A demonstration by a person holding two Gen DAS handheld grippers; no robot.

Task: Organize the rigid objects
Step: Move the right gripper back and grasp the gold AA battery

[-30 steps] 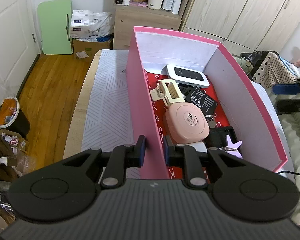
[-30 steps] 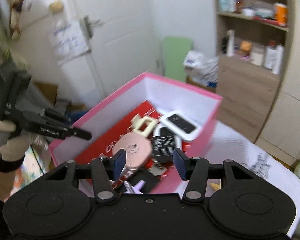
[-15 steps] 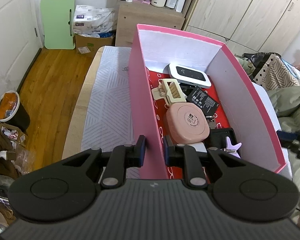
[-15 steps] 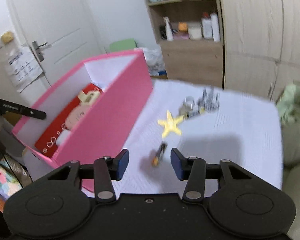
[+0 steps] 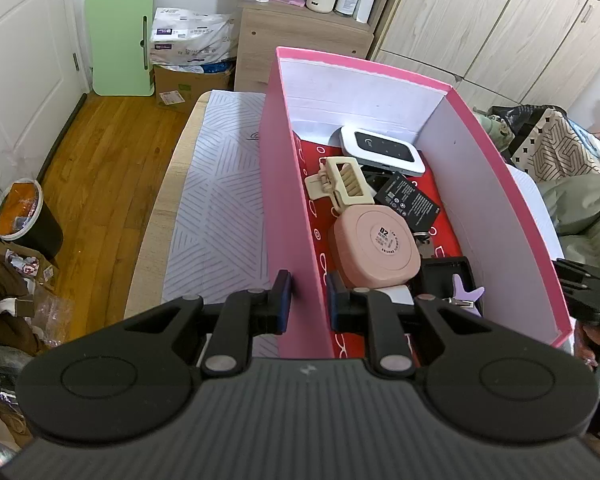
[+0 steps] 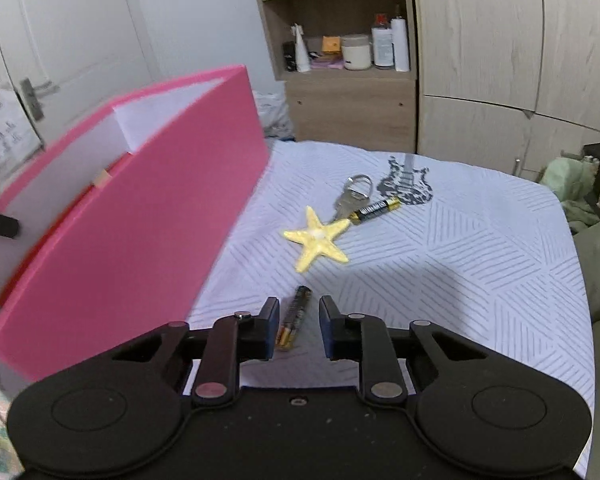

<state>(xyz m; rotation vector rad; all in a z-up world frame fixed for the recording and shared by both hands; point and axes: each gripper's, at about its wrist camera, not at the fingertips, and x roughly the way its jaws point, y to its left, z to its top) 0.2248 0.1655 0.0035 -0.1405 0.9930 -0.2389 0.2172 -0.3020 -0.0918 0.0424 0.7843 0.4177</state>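
Two hand-held grippers share the work here. The left hand-held gripper [image 5: 304, 296] is clamped narrowly on the near wall of the pink box [image 5: 284, 184], one pad outside and one inside, most likely to keep the light box from sliding while things are dropped in. Inside already lie a pink round case [image 5: 374, 246], a cream hair claw [image 5: 340, 184], a white router-like device [image 5: 382, 150] and a black battery pack [image 5: 410, 202].

Out on the white patterned surface [image 6: 480, 260], just beside the box, wait the leftovers: a yellow starfish [image 6: 318, 244], a key [image 6: 350, 196], a second battery [image 6: 374, 210] and a guitar-shaped charm [image 6: 406, 180], all clustered close together.

The right hand-held gripper [image 6: 299, 324] straddles a dark battery [image 6: 294, 314] lying lengthwise between its fingers. Its jaws are closing, with only a modest gap left; the left pad is nearly at the battery while the right pad stands clear, so the grip does not look made yet. This battery seems the next item bound for the box.
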